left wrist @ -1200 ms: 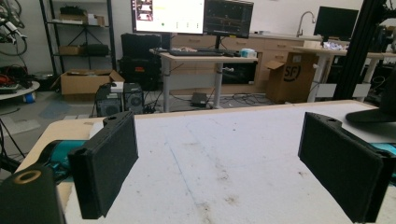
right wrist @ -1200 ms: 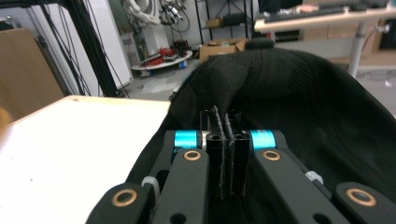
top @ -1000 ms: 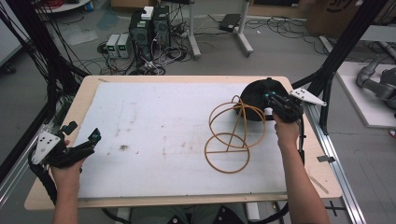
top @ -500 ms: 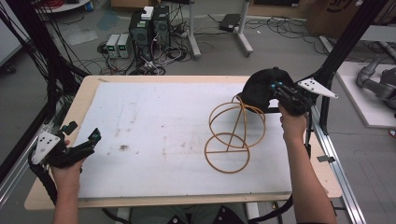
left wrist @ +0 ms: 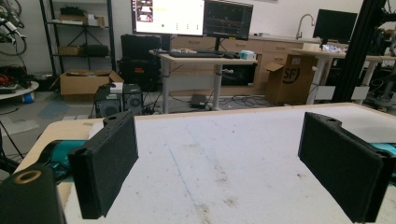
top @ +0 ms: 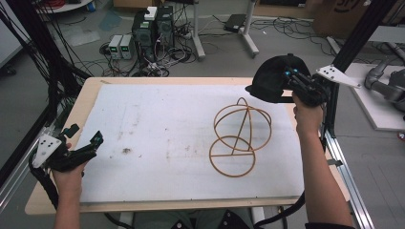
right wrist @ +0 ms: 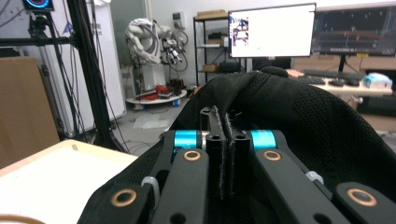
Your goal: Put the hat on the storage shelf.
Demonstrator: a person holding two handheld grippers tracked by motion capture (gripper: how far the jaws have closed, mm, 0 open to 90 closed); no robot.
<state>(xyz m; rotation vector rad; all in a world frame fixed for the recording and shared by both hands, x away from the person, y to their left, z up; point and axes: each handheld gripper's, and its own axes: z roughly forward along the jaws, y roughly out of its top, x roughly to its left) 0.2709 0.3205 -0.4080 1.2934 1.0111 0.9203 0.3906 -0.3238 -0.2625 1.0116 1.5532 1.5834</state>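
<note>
My left tool (top: 86, 145) waits wide at the desk (top: 157, 124) edge. My right tool (top: 298, 81) pinches the black cap (top: 270, 81) by thin fabric, above the wire stand (top: 239, 138) — it could slip free or snag the stand's top loop.

Black grippers (top: 79, 150), teal joints, brass rivets, grey plates

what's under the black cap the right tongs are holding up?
The black cap hangs off the right tongs above the white mat's far right corner, beside the wire stand. The mat directly beneath is hidden by the cap.
</note>
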